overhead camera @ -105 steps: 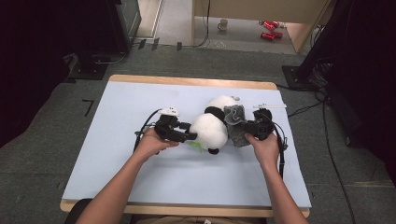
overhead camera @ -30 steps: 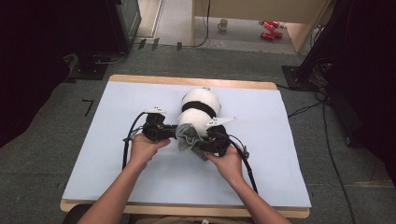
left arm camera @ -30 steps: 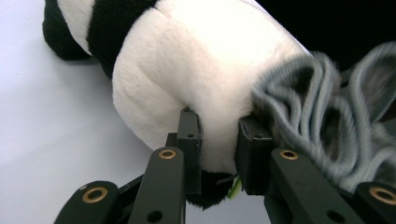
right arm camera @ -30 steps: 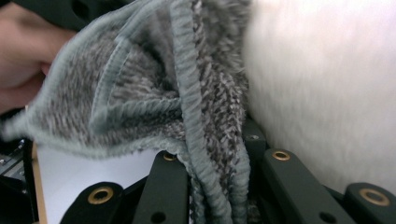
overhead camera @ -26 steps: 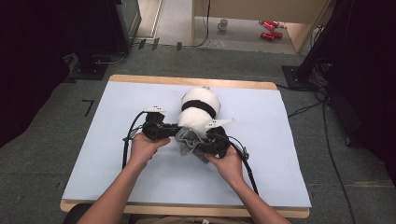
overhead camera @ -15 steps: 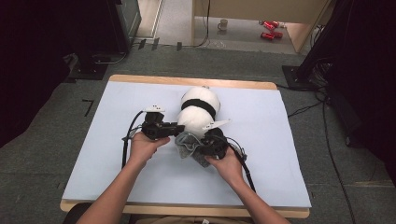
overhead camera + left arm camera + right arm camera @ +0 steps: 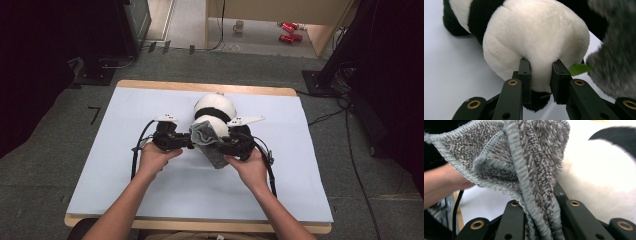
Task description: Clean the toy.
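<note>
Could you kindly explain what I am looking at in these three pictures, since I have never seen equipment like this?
No machine works here: a person at a table holds a hand tool with a two-jaw claw in each hand. The high view comes from a fixed camera above, with the forearms entering from below. The other two views come from small cameras riding on each claw, looking along its black jaws.

On the pale table top lies a black and white plush panda. The left claw is closed on a fold of the panda's white plush; a small green leaf shows beside it. The right claw is closed on a grey towel, holding it bunched against the panda.
</note>
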A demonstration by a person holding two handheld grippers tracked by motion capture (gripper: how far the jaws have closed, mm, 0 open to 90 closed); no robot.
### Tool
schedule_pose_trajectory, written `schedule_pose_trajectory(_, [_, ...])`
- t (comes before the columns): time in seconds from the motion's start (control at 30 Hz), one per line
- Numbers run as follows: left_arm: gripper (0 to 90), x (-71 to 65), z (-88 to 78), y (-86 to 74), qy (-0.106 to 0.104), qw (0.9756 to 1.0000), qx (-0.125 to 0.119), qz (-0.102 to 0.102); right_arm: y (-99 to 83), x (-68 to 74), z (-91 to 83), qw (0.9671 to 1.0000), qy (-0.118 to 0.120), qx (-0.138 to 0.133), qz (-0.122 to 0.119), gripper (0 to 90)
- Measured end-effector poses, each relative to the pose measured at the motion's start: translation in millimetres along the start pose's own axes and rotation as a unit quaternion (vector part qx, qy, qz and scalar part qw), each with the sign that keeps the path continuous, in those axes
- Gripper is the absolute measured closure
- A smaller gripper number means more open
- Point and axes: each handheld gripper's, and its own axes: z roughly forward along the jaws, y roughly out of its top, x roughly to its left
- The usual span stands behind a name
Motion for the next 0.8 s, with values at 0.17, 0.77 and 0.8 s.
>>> schedule_pose_trajectory(0.17, [74.0,-4.2,-0.2,-1.6,-0.005,1.0,0.006,-0.006,-2.1,-7.7,7.1,0.9998,-0.016,0.004,0.007,78.0])
schedule_pose_trajectory(0.77, [75.0,8.3,-2.0,-2.4,0.009,0.9992,0.034,-0.02,-36.7,-19.9,43.7,0.9969,-0.006,0.078,-0.002,78.5])
schedule_pose_trajectory(0.8, [75.1,8.3,-2.1,-2.3,0.009,0.9992,0.034,-0.02,-38.8,-20.5,46.1,0.9966,-0.008,0.082,-0.004,78.5])
